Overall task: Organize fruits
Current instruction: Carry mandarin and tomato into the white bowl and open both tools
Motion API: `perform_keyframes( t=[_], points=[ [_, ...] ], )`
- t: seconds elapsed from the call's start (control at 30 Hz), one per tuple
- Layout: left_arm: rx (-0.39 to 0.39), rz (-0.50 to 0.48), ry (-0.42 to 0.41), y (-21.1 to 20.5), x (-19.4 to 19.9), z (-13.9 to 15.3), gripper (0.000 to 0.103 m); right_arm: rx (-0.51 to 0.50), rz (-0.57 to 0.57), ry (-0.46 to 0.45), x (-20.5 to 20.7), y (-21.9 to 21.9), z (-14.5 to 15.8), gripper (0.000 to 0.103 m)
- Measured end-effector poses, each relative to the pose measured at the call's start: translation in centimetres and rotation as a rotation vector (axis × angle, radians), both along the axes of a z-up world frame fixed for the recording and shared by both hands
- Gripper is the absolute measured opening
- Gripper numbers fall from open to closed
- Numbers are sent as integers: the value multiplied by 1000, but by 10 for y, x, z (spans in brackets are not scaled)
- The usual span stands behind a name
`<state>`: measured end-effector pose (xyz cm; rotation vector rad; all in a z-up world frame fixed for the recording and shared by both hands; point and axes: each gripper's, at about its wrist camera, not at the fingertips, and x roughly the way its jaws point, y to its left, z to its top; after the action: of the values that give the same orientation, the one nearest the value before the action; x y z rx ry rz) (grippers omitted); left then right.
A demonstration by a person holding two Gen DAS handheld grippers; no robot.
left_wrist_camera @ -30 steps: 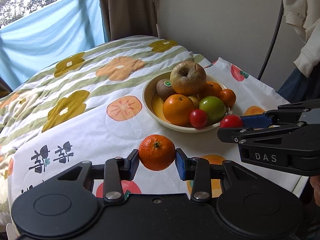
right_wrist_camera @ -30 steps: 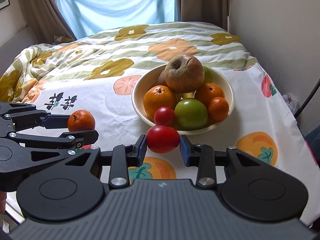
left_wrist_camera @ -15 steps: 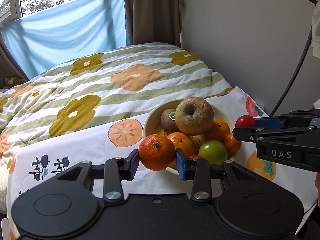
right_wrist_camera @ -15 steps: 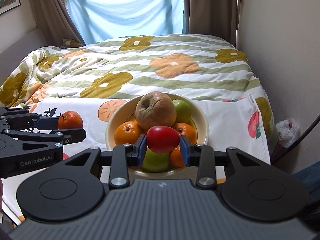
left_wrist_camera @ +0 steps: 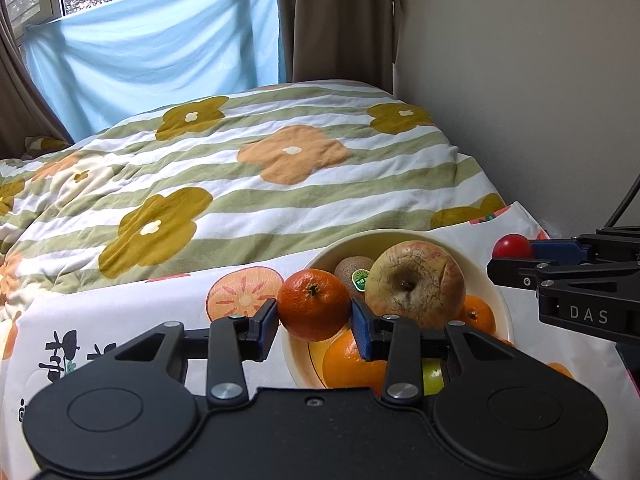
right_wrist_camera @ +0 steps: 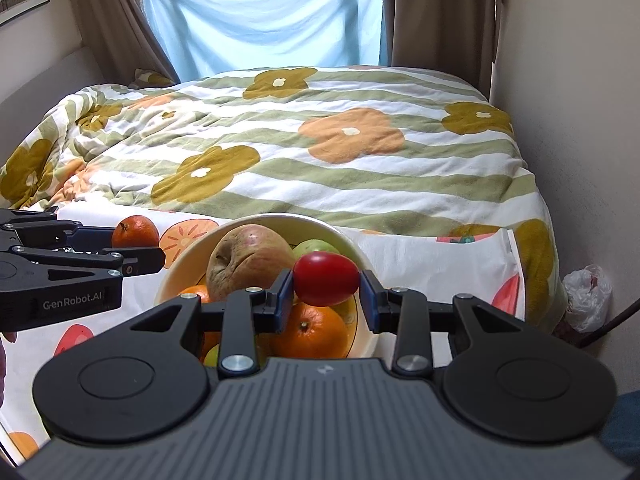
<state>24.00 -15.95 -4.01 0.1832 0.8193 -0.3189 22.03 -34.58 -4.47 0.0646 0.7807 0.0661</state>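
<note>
Bed (left_wrist_camera: 280,168), covered by a quilted, soft-looking cover with green stripes and flower prints; a white fruit-printed cloth (left_wrist_camera: 120,320) lies over its near end. Over the last second both grippers have carried their fruit from beside the bowl to above it, so each piece now appears ready for release into the pile. Cream bowl (right_wrist_camera: 360,264), round and smooth-walled, near the right edge of the bed, heaped with fruit: a large wrinkled, dull-skinned apple (left_wrist_camera: 414,282) on top, a fuzzy brown kiwi (left_wrist_camera: 352,270) with a sticker behind it, glossy oranges and a green fruit below. Left gripper (left_wrist_camera: 314,322): jaws pinch a dimpled mandarin (left_wrist_camera: 313,304) over the bowl's left rim. Right gripper (right_wrist_camera: 326,302): jaws pinch a smooth, oval red tomato (right_wrist_camera: 326,278) over the bowl's middle, beside the apple.
</note>
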Motion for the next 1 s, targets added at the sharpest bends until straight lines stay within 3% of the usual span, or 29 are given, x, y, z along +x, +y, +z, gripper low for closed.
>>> perform_keyframes(
  t=[0.63,0.7,0.83,1.0],
  points=[
    [-1,80,102,-7,39,-28,44,8,122,-6,62,-4,-8,50],
    [-8,87,97,-6,40,-28,49,7,138,-8,68,-2,-10,50],
    [-9,96,79,-5,38,-26,79,12,159,-2,77,2,-13,50],
    [-7,108,67,-1,33,-20,81,19,173,15,87,4,-17,50]
  ],
)
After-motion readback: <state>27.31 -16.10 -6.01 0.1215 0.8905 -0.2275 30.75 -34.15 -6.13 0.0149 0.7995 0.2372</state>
